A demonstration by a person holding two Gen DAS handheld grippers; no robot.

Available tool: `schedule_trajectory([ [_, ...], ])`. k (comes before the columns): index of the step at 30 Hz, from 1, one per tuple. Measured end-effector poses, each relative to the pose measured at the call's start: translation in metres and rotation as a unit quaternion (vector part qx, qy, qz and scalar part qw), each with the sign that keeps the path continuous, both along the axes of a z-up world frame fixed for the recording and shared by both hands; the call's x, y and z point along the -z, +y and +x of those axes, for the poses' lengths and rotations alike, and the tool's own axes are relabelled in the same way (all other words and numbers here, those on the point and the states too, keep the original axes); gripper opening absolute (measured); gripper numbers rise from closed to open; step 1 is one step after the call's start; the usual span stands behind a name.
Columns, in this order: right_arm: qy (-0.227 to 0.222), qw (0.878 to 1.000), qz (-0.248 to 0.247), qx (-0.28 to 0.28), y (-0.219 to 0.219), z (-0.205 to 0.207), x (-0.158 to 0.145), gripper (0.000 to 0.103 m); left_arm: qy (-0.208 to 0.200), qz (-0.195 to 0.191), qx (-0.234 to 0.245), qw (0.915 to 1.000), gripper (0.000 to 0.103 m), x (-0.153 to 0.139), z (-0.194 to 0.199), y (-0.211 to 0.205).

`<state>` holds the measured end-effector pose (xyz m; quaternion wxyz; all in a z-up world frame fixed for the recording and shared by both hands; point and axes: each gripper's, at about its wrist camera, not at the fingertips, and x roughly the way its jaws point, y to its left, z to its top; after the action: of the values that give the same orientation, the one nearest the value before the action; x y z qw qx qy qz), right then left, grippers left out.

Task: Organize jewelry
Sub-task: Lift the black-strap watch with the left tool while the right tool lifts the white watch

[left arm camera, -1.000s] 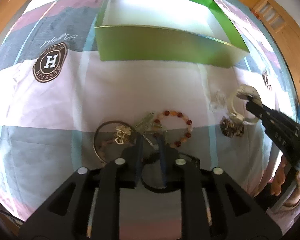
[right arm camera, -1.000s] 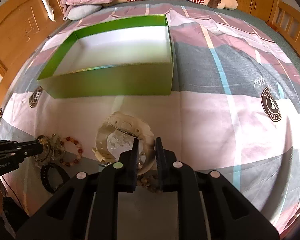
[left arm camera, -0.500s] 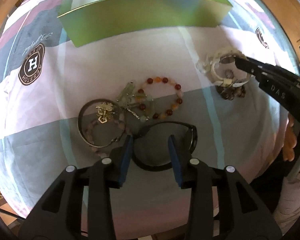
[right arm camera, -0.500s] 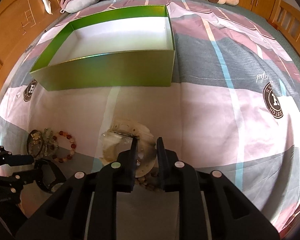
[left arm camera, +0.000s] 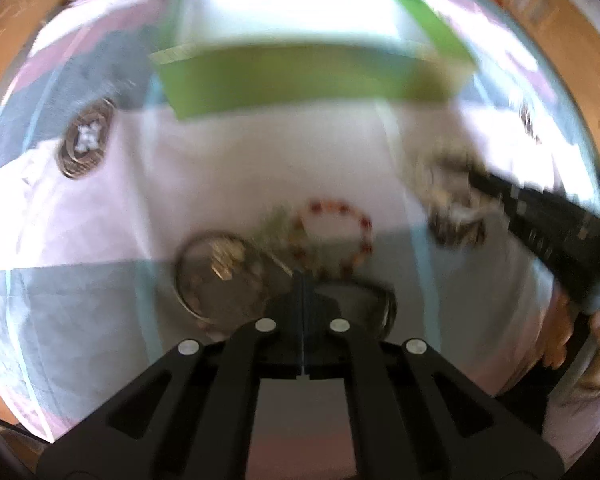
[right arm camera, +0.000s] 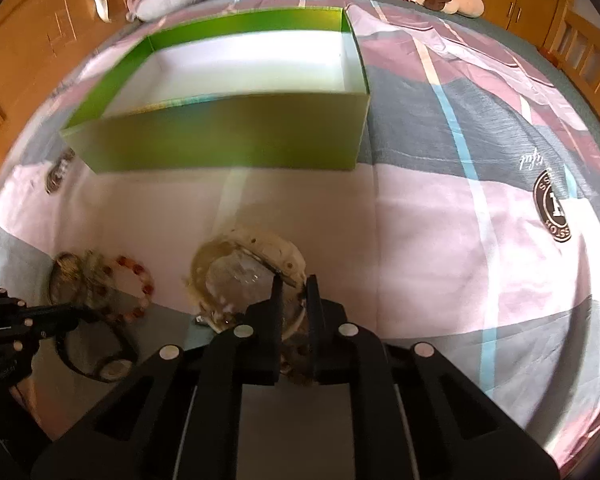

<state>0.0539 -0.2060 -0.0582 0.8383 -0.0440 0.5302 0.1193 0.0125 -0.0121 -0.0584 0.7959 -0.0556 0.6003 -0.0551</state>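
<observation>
Lying on bedsheet: the jewelry sits in a loose row on the pink, grey and white patchwork bedsheet, near its close edge.
Cream watch: a cream plastic wristwatch with a buckled strap lies at 12 o'clock from the right gripper, with a small dark beaded piece partly hidden under the fingers.
Right gripper: its jaws are closing and a narrow gap is left between them; the rim of the watch strap passes through this gap, but I cannot tell if the pads already press it.
Bead bracelet: a round bracelet of red and orange beads lies at 12 o'clock from the left gripper, and at 9 o'clock from the watch in the right wrist view.
Metal bangle: a thin dark metal bangle with gold charms touches the bead bracelet on its 9 o'clock side.
Black band: a black oval band lies partly under the left gripper tips.
Left gripper: the fingers are pressed fully together; whether they pinch the band I cannot tell, the view is blurred.
Green box: an open green cardboard box with white inside stands at 12 o'clock beyond all the jewelry, well apart.
</observation>
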Motion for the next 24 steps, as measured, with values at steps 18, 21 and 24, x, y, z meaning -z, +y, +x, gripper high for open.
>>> schedule_trajectory([
  [18, 0.003, 1.000, 0.013, 0.017, -0.007, 0.003, -0.002, 0.011, 0.004, -0.035, 0.022, 0.9991, 0.050, -0.011, -0.003, 0.006],
  [21, 0.003, 1.000, 0.012, 0.015, -0.006, 0.003, -0.002, 0.011, 0.014, -0.022, 0.042, 0.9988, 0.055, -0.005, -0.005, -0.004],
  [24, 0.004, 1.000, 0.011, 0.015, -0.007, 0.003, -0.001, 0.011, 0.023, -0.003, 0.051, 0.9984, 0.060, 0.003, -0.006, -0.013],
])
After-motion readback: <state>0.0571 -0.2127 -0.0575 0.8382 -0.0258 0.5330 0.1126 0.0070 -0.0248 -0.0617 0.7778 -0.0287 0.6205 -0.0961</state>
